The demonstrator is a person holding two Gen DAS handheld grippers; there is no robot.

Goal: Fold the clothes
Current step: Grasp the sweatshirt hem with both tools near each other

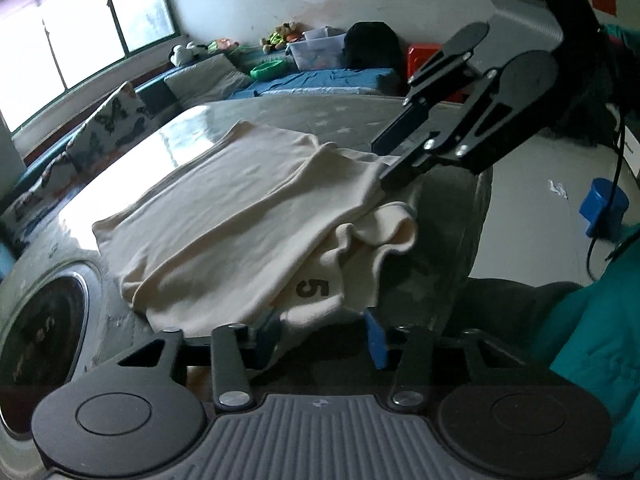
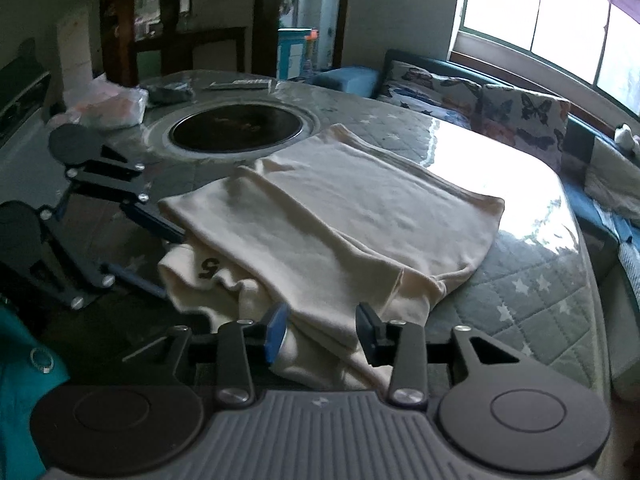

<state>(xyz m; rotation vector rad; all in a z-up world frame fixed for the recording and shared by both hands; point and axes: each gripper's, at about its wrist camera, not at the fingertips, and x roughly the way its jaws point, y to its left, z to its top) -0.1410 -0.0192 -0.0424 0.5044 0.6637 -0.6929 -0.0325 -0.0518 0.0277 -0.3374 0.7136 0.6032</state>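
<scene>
Cream garment, part-folded, on quilted table; both grippers at its near edge.

Table point(image 2: 532, 300), star-quilted under a glossy cover, runs ahead of both jaws, a dark round inset point(image 2: 234, 126) beyond. Cream garment point(image 1: 224, 216) lies ahead of the jaws, a printed "5" point(image 1: 313, 289) on its lower layer. Left gripper point(image 1: 320, 334): jaws parted, fabric hem between the blue pads. Right gripper point(image 2: 322, 330): jaws parted, cloth bunched between them, not clamped.

The folded shirt point(image 2: 340, 216) lies mid-frame on the table point(image 2: 520, 288). The round inset point(image 2: 236, 122) sits behind it, upper left, with a plastic bag point(image 2: 104, 108) further left. Cushions point(image 2: 500, 112) line the upper right.
</scene>
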